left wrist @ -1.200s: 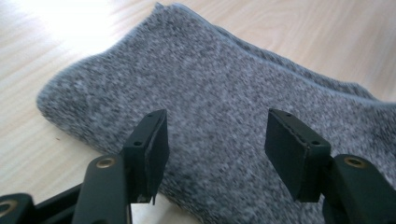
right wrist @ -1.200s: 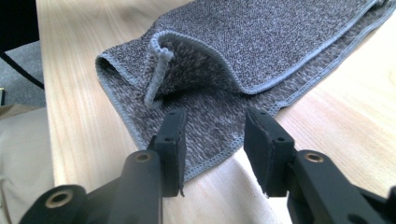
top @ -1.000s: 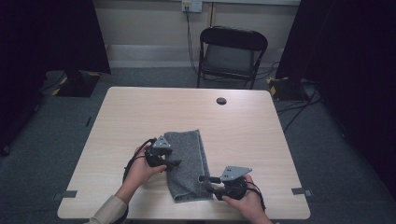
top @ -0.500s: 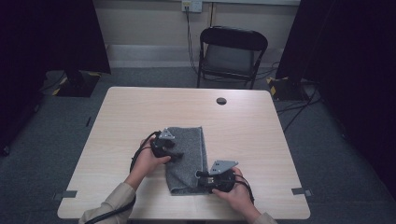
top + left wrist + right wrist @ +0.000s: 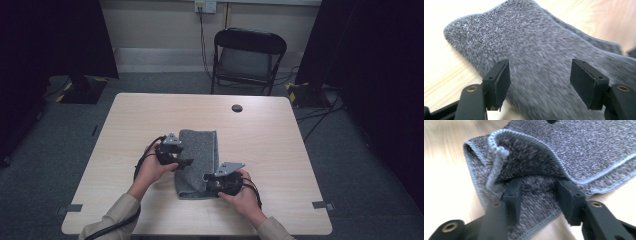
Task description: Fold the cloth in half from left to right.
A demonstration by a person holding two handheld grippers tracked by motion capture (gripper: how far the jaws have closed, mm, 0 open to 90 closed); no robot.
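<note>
A folded grey towel point(image 5: 198, 150) lies on the pale wooden table point(image 5: 280, 150), its long side running away from me. My left gripper point(image 5: 184, 163) hovers at the towel's left edge; in the left gripper view its jaws point(image 5: 544, 82) stand wide apart above the cloth point(image 5: 536, 45), having just been opening, with nothing pressed between them. My right gripper point(image 5: 209, 181) is at the towel's near right corner. There the top layer point(image 5: 529, 157) is lifted and drapes over the tips of its jaws point(image 5: 541, 192), which have just been opening and rest on the lower layer.
A small black round disc point(image 5: 237, 108) sits at the table's far side. Behind the table stands a black folding chair point(image 5: 247, 55). Cables trail from both grippers across the near part of the table.
My right gripper has slid left to the towel's near corner. My left gripper has shifted a little to the right, onto the towel's edge.
</note>
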